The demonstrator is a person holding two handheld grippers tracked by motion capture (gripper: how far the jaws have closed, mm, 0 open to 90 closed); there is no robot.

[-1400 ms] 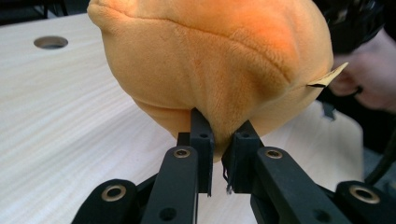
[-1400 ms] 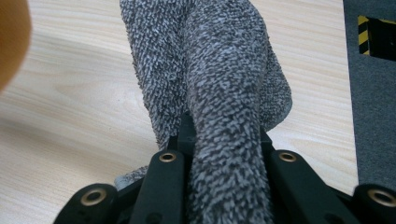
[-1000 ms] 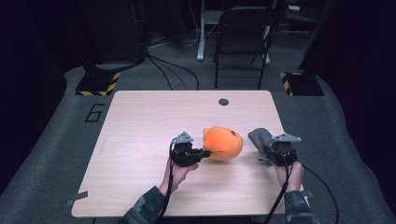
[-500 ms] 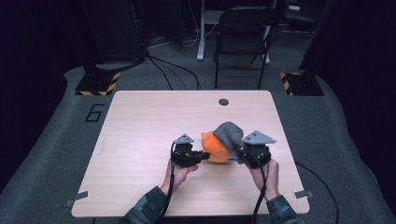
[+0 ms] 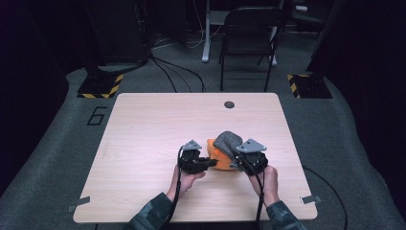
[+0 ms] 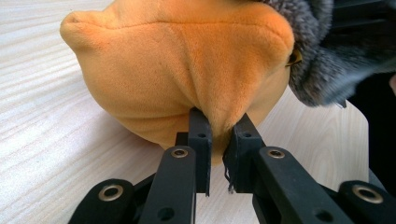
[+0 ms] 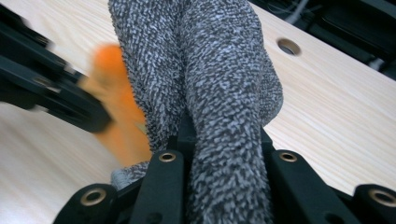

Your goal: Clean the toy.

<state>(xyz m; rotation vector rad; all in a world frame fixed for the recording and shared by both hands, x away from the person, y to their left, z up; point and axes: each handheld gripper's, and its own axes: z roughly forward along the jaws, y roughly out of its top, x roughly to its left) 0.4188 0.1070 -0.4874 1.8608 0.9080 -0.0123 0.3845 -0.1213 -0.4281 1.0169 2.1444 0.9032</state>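
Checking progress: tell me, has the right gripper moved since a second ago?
Yes. The right gripper carried the grey cloth leftward onto the orange plush, away from the table's right edge.

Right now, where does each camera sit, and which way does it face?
High view: above the person's side, looking forward and down on the table; forearms, left tool, right tool.
Left gripper view: on the left tool, facing the pinched orange plush.
Right gripper view: on the right tool, facing the clamped grey cloth.
Shared: plush and cloth.
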